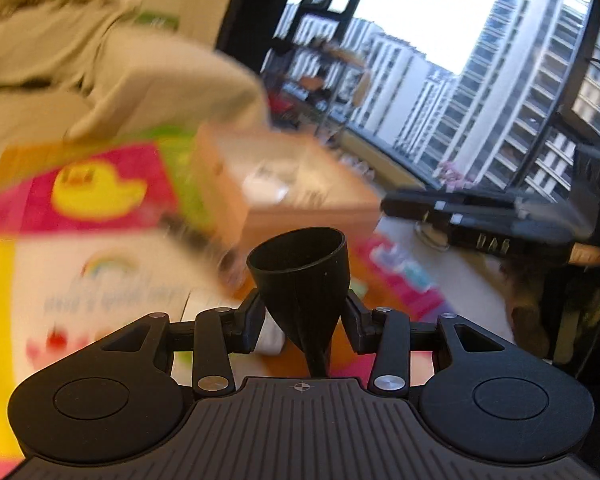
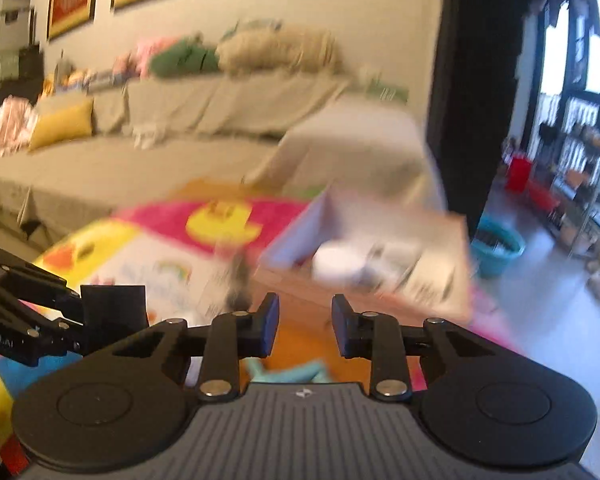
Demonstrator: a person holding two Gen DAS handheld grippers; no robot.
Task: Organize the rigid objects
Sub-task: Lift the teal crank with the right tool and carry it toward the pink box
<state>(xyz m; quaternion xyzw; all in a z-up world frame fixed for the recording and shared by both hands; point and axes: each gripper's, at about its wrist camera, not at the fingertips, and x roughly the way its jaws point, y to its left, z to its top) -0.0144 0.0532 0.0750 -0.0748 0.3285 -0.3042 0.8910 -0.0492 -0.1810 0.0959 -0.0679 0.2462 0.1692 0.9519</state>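
Note:
My left gripper [image 1: 302, 320] is shut on a black funnel [image 1: 300, 280], wide mouth up, held above a colourful play mat [image 1: 80, 272]. An open cardboard box [image 1: 292, 184] with white items inside sits beyond it, blurred. In the right wrist view my right gripper [image 2: 305, 322] is open and empty above the mat [image 2: 148, 256], in front of the same box [image 2: 380, 264]. The left gripper [image 2: 28, 332] with the funnel [image 2: 113, 308] shows at the left edge. A teal object [image 2: 296, 372] lies on the mat below the right fingers.
A beige sofa [image 2: 160, 132] with cushions runs along the wall. A teal basket [image 2: 496, 246] stands on the grey floor at right, with shelves [image 2: 580, 184] by the window. A black device [image 1: 480, 216] reaches in from the right in the left wrist view.

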